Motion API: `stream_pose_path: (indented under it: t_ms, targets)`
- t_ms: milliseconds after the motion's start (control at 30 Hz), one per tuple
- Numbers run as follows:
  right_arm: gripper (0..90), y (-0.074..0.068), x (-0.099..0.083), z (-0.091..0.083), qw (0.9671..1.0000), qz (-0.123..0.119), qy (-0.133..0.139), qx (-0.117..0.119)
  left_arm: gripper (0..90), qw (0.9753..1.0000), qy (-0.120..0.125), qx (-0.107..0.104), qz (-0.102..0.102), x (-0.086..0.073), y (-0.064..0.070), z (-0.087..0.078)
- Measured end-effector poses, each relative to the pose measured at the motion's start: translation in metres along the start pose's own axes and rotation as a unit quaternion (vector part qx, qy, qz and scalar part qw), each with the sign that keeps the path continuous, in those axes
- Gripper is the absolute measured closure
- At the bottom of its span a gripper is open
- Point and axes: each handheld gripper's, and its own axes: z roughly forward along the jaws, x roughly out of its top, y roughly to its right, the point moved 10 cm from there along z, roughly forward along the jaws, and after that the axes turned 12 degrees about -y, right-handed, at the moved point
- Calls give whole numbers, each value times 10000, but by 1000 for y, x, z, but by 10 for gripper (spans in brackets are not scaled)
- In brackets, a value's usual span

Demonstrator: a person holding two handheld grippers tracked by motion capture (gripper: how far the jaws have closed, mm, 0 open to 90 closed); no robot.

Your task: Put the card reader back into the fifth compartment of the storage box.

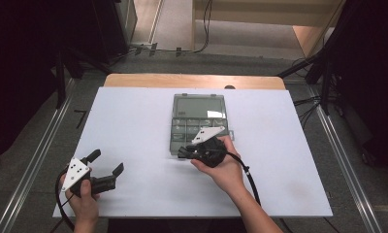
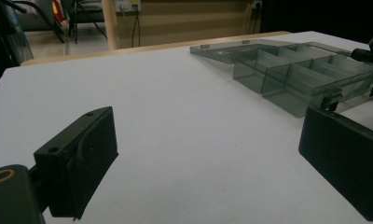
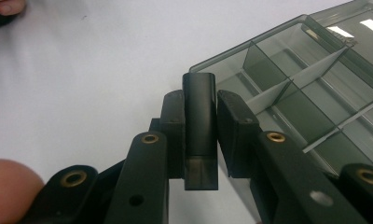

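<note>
- A white surface (image 1: 134, 131) takes up the middle of the high view, with dark floor, metal rails and cables around it and a pale wooden edge along its far side.
- The right hand-held gripper (image 3: 199, 126) is closed on a small dark cap-like piece (image 3: 199, 116), pinched upright between its two jaws in the centre of the right gripper view. In the high view this hand-held gripper (image 1: 192, 151) sits just below centre, at the near edge of the box.
- The piece hangs at the near left corner of the clear compartment box (image 3: 315, 93), which runs to the upper right of that view. I cannot tell for sure whether the piece is touching the box wall or is just in front of it.
- The box (image 1: 199, 124) lies open at the centre of the high view, its lid (image 1: 200, 106) folded flat toward the top of the frame. The compartments that show look empty.
- The left hand-held gripper (image 1: 105, 167) rests at the lower left of the high view, jaws wide apart and holding nothing, well apart from the box. In the left gripper view the box (image 2: 306, 74) lies at the upper right.
- Judged from this, the pick-up is done and the box is opened; what is left is to bring the piece over a compartment, release it, and likely shut the lid.
</note>
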Motion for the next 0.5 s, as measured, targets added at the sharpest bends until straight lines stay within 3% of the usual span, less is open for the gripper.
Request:
stream_pose_path:
  t_ms: [500]
  targets:
    - [712,6,10,3,10000,7,27,6,43,10000,-8,57,22,0,0,0]
